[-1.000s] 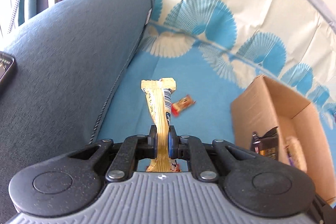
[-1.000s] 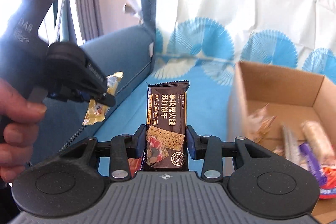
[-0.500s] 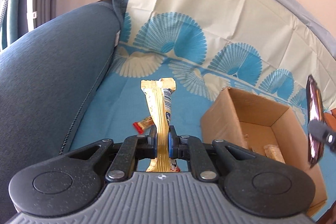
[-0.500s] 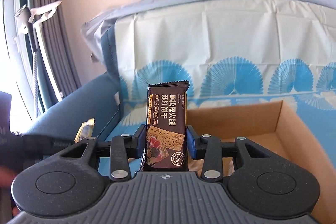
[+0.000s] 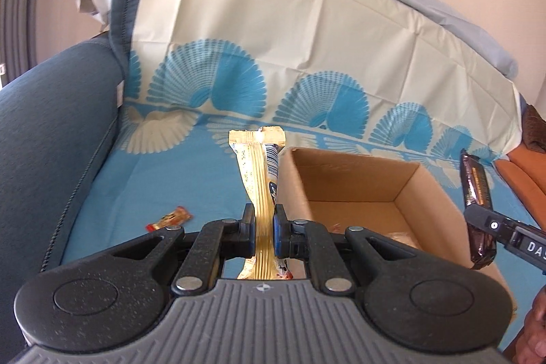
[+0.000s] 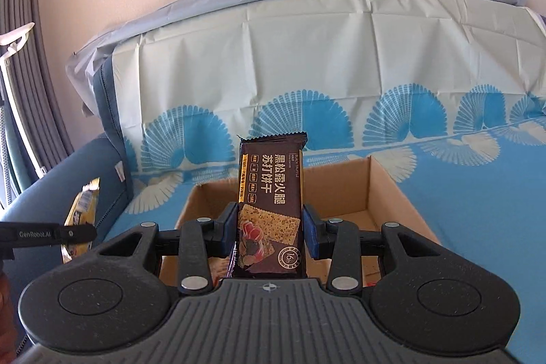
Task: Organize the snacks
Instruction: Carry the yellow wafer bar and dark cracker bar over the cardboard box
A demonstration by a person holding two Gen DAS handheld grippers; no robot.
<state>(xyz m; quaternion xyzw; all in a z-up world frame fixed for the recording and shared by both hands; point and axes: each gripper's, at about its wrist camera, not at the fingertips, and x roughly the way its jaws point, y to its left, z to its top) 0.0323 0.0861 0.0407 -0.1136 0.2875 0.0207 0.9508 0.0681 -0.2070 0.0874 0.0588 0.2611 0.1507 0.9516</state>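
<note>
Right hand-held gripper [image 6: 269, 232] clamps a brown "BLACK TRUFFLE HAM" cracker pack [image 6: 271, 203] (a "16h" badge too); left hand-held gripper [image 5: 263, 229] pinches a gold wrapper [image 5: 261, 190].

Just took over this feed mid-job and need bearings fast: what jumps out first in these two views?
Each hand-held gripper is shut on a snack: the left hand-held gripper pinches a slim gold foil snack packet upright, and the right hand-held gripper clamps a dark brown cracker packet. Just beyond both sits an open brown cardboard box on the blue fan-patterned sofa cover, with a small red wrapped snack left of it.
</note>
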